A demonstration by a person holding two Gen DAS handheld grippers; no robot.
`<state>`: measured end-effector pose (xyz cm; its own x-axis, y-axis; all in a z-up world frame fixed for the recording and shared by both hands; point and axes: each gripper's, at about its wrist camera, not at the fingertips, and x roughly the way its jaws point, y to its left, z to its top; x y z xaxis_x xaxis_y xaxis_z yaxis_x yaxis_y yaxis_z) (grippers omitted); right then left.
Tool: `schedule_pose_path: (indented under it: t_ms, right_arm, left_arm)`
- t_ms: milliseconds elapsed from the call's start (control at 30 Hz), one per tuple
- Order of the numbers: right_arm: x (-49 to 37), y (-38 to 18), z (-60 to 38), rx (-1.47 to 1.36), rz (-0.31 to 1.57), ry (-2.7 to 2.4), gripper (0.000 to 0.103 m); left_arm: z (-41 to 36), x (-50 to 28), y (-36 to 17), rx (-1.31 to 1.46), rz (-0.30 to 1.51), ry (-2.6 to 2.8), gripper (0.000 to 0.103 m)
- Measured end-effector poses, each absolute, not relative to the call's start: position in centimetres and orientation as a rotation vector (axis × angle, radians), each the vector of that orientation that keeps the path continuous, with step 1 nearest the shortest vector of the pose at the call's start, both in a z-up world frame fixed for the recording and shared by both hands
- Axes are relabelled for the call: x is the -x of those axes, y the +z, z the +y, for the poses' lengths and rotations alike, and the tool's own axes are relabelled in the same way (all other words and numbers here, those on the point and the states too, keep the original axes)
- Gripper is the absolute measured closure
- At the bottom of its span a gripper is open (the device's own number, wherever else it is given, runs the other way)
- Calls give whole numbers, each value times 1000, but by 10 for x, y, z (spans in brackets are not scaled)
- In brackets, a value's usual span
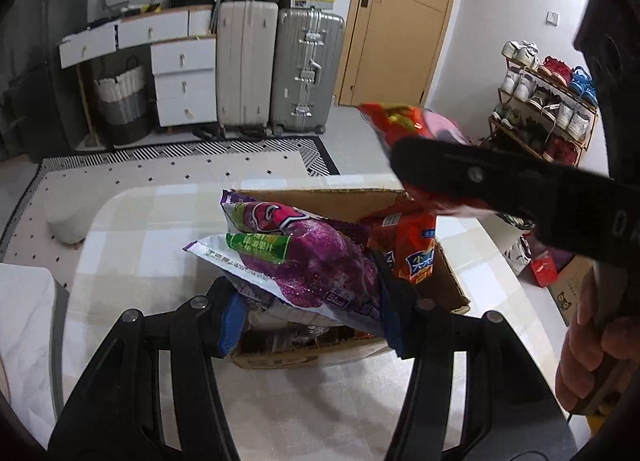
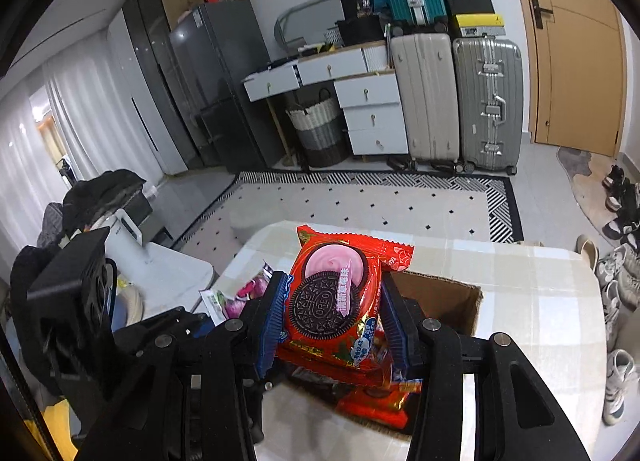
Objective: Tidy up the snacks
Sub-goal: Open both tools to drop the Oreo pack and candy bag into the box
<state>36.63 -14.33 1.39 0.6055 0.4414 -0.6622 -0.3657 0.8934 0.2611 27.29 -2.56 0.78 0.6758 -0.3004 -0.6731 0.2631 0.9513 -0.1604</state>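
My left gripper [image 1: 312,315] is shut on a purple snack bag [image 1: 320,261], held tilted above an open cardboard box [image 1: 452,285] on the table. An orange snack packet [image 1: 412,245] stands inside the box. My right gripper [image 2: 335,321] is shut on a red Oreo pack [image 2: 332,301], its blue pads pressing both sides, just over the same box [image 2: 440,297]. Another red pack [image 2: 376,401] lies in the box below it. In the left wrist view one of the right gripper's fingers [image 1: 480,181] crosses from the right with the red pack [image 1: 404,117].
The box sits on a table with a pale checked cloth [image 2: 520,301]. A person's hand [image 1: 588,349] grips the right tool's handle. Beyond the table are a patterned rug [image 2: 380,205], suitcases [image 2: 488,101], white drawers [image 2: 372,117] and a shoe rack [image 1: 548,109].
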Motion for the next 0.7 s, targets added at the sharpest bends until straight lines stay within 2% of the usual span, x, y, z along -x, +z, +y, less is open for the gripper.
schedule_pose_path:
  t_ms: [467,567,700]
  right_arm:
    - [-415,-28,-140,-106,901,440,57]
    - [-416,-30,-140,-104,905,438,57]
    - [-409,-28,-140,-101,898,437,57]
  left_arm:
    - [-49,-336,-36,6,833,-428,50]
    - [-54,-346,-40,-21,847,-430,43]
    - [-54,-350,-35,-16,832,-407,26]
